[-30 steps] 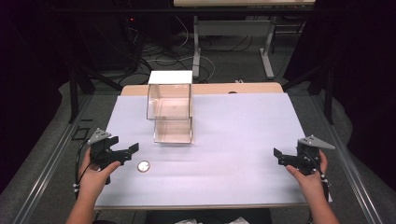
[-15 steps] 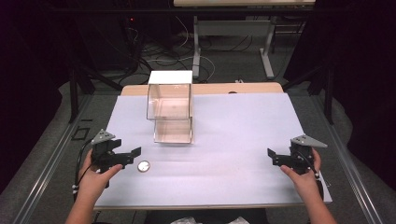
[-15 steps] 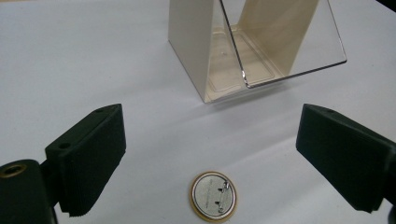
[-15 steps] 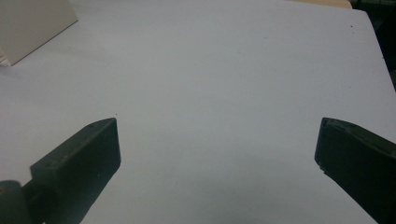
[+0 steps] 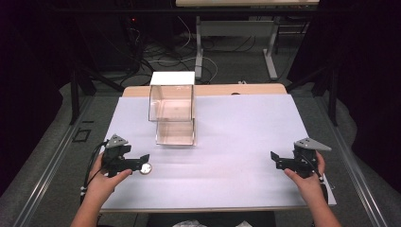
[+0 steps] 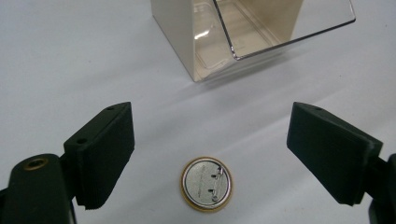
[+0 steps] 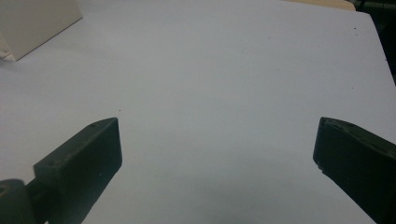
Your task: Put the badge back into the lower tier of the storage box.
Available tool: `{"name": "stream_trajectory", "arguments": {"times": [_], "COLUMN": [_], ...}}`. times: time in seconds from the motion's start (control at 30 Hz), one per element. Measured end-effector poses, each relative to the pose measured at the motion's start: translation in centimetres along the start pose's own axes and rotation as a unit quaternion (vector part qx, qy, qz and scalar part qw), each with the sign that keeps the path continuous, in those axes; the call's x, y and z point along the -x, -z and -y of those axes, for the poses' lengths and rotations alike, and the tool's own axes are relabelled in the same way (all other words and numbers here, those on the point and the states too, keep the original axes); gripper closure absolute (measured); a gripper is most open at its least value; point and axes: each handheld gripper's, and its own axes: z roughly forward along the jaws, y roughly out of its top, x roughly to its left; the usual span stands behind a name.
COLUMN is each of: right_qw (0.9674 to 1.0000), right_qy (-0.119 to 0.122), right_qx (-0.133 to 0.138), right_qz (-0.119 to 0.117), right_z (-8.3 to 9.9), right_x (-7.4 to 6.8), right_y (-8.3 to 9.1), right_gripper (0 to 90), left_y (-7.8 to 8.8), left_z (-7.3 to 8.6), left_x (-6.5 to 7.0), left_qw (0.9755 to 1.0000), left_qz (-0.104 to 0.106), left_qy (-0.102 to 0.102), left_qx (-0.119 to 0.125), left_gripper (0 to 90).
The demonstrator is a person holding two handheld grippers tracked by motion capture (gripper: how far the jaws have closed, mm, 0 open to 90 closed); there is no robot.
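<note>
Both left gripper (image 6: 210, 158) jaws (closing) flank, untouching, the badge (image 6: 207, 189).

The table (image 5: 246, 118) wears a pale lilac-white cover, with a strip of bare wood (image 5: 236, 89) showing along its far edge. Beyond it the grey floor (image 5: 222, 66) carries a tangle of cables (image 5: 165, 52) and the white legs of another desk (image 5: 236, 28), while black drapes (image 5: 359, 71) close off both sides. The light falls on the tabletop and leaves the room's edges nearly black.
</note>
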Motion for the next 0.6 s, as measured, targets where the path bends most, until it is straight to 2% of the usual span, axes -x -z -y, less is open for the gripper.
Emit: {"name": "stream_trajectory", "arguments": {"times": [0.1,0.13,0.27,0.6], "right_qw": [1.0000,1.0000,1.0000,1.0000], "right_qy": [-0.003,-0.001,0.000,0.000], "right_qx": [0.001,0.001,0.001,-0.001], "right_qz": [0.001,0.001,-0.002,-0.003], "right_z": [0.0,0.0,0.0,0.0], "right_x": [-0.1,-0.1,-0.1,0.0], "right_y": [0.0,-0.1,-0.2,-0.1], "right_gripper": [1.3,1.4,1.9,2.6], "left_y": [-0.5,-0.6,-1.2,-1.4], "left_z": [0.2,0.2,0.3,0.1], "left_x": [0.3,0.3,0.3,0.3], "left_qw": [1.0000,0.9999,0.9996,0.9982], "left_qz": [0.002,0.000,-0.003,-0.009], "left_qy": [0.004,0.001,-0.002,-0.010], "left_qx": [-0.007,-0.016,-0.028,-0.058], "left_gripper": [15.4,15.5,16.0,17.1]}}
